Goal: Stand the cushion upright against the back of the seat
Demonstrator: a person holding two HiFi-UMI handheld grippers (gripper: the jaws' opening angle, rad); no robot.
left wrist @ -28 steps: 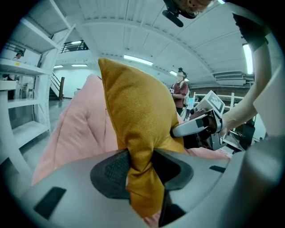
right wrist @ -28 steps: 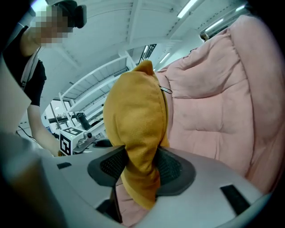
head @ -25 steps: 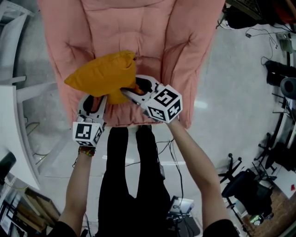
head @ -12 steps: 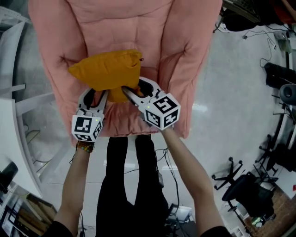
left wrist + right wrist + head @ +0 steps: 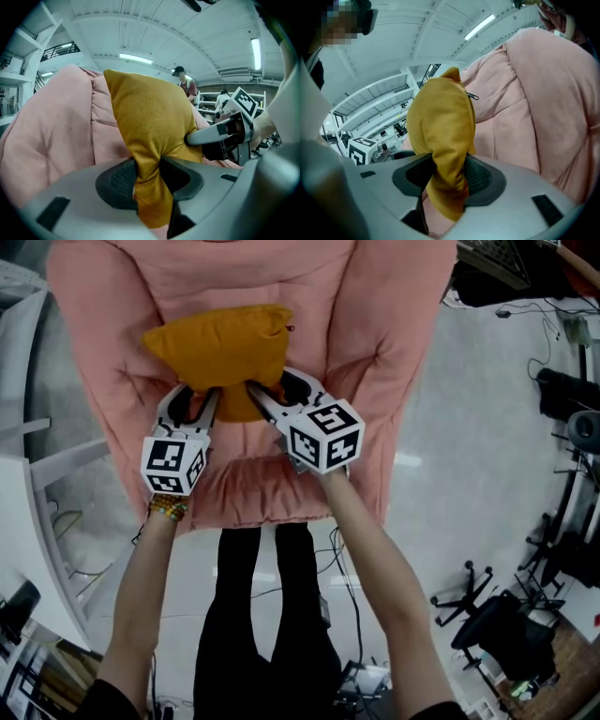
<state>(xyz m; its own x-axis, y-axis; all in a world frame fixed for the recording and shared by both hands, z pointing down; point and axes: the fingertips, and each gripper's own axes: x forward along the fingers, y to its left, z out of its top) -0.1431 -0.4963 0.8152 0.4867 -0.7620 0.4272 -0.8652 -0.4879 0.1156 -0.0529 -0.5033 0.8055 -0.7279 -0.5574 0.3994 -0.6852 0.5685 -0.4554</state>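
Left claw [image 5: 199, 401]: clamped on the near bottom edge of the mustard-yellow fabric cushion [image 5: 220, 345]. The left gripper view shows cloth bunched between both pads, jaws partway closed on it. Right claw [image 5: 270, 395]: same, pinching that same edge just beside the left claw, with fabric squeezed between its ribbed pads.

The cushion rises up and away from both claw tips, roughly on edge and carried by the two grips. Just past the cushion, beyond the tips, is the backrest of the pink quilted padded chair [image 5: 375, 343]. The seat pad lies under and behind the claws. Both gripper views put the backrest close behind the cushion, but I cannot tell if they touch.

Step, as judged: placement. The cushion is gripped, held up over the seat and facing the back, not yet set down or released.

The next move calls for:
- pushing both claws forward together so the cushion's far face leans on the backrest
- dropping its bottom edge onto the seat at the crease
- keeping both claws level so it does not twist
- then opening both

The filling looks soft, so an early or one-sided release would likely let it flop toward the claws.
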